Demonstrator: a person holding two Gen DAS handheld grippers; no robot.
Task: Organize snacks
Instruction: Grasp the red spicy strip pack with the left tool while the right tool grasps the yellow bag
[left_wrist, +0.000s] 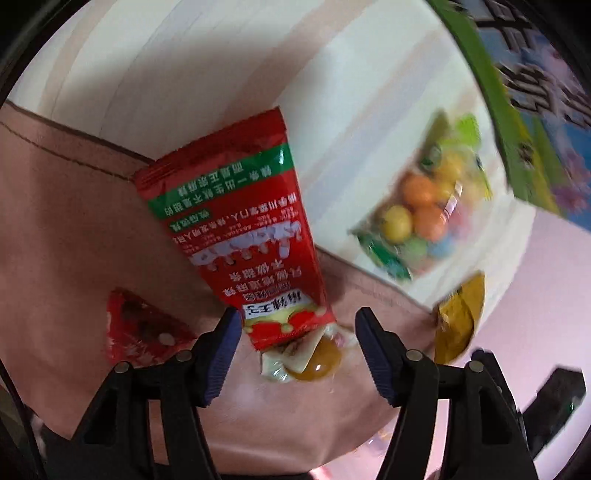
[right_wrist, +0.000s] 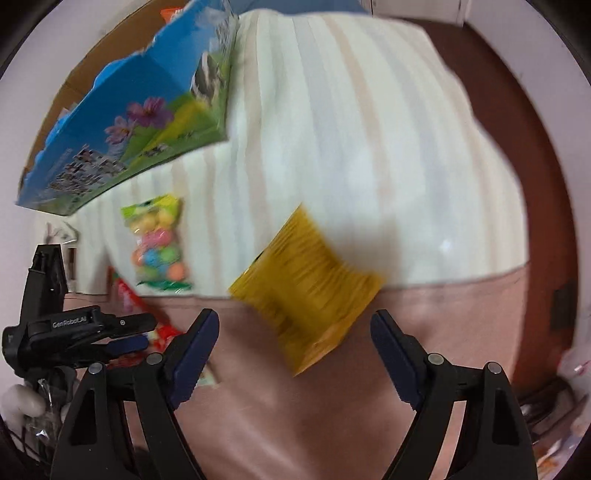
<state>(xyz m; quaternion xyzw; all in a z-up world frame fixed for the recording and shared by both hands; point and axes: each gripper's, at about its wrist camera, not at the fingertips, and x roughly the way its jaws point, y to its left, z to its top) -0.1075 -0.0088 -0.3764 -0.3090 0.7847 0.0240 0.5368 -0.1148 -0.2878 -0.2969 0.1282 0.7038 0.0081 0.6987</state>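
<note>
While both tongs are hanging over the cloth-covered surface, neither is gripping anything. The left gripper (left_wrist: 297, 350) is standing wide open, its dark blue pads spread to either side of the near end of a long red foil snack packet with a green band and white lettering (left_wrist: 236, 229), which is lying flat on the pink cloth (left_wrist: 74, 229) and stretching away from the tongs. Just under that near end, between the pads, a small clear-wrapped amber candy (left_wrist: 314, 360) is peeking out. This placing suggests the left tongs are lining up on the packet's narrow end, where the span is easiest to pinch.

The right gripper (right_wrist: 293, 345) is also gaping fully, holding nothing, with a yellow crinkled foil pouch (right_wrist: 306, 288) lying just ahead of and between its pads, blurred by motion, across the seam where the pink cloth is meeting the cream striped cloth (right_wrist: 351, 129). Further ahead and to the left of the right tongs, a clear bag of coloured round candies (right_wrist: 159, 243) is resting on the cream cloth, and beyond it a blue and green printed cardboard box (right_wrist: 129, 122) is standing open, probably as the place for collecting the snacks. Another small red packet (left_wrist: 140, 328) is lying left of the left tongs.
</note>
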